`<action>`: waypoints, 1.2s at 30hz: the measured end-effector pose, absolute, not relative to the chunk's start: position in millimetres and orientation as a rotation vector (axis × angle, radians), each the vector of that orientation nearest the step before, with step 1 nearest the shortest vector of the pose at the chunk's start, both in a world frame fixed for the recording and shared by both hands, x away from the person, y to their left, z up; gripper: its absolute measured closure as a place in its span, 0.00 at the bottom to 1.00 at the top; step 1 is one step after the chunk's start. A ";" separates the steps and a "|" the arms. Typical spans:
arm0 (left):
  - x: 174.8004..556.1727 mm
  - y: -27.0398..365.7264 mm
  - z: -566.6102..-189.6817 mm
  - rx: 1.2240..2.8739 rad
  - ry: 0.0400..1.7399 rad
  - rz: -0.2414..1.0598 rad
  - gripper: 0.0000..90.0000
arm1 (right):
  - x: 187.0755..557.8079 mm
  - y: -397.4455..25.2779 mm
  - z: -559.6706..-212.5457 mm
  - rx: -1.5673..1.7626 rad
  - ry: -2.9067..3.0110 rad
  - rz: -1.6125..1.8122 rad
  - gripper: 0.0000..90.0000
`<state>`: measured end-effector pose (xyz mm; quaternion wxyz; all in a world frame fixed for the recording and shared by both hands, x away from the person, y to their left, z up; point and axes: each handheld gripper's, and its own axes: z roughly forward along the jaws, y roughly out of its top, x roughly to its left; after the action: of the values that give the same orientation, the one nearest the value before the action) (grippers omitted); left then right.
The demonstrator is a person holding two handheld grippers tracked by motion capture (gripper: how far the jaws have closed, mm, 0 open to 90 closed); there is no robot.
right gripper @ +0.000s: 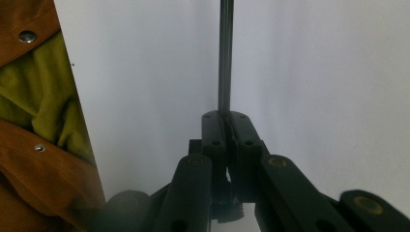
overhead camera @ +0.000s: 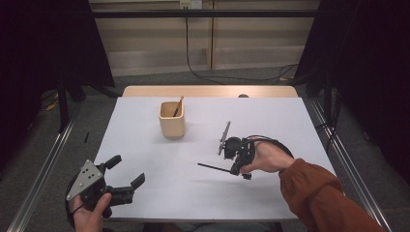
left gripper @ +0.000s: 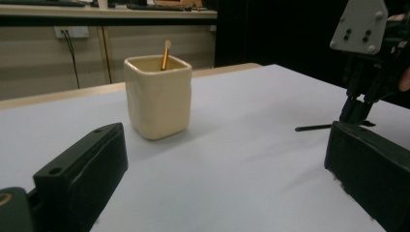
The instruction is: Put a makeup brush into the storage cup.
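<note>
Stick-handling is the matter in hand: our right tool (overhead camera: 227, 170) is clamped tight on one end of a thin, straight black stick (overhead camera: 212, 167), which juts out to the left from the jaws, low over the white bench (overhead camera: 193, 193); whether its far tip touches the surface we cannot tell. In the right gripper view the two jaws are pressed together with the rod (right gripper: 225, 58) running straight ahead between them. We judge it light and stiff but narrow and smooth, so it could swivel or slip in a loose pinch; a hold nearer its middle would steady it better than this end grip. Our left tool (overhead camera: 126, 175) rests wide open at the near left corner of the bench, holding nothing. Farther back stands a cream, square-sided wooden cup (overhead camera: 171, 120) with a slim brown stick (overhead camera: 178, 106) leaning inside it, well apart from both tools.
</note>
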<state>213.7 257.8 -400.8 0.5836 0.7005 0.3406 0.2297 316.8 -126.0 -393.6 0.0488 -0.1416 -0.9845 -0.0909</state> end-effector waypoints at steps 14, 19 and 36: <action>220.5 255.8 -375.5 1.660 0.700 0.528 0.01 | 314.6 -127.9 -393.9 -0.439 -2.992 -0.296 0.96; 227.8 249.4 -370.1 1.674 0.657 0.492 0.01 | 314.7 -127.2 -393.9 -0.430 -2.991 -0.299 0.96; 262.9 211.8 -356.3 1.772 0.526 0.349 0.01 | 313.8 -123.9 -395.8 -0.401 -2.992 -0.293 0.96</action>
<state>262.9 211.8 -356.3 0.5894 0.7609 0.2260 0.1499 313.8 -123.9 -395.8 0.0543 -0.1321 -0.9851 -0.0964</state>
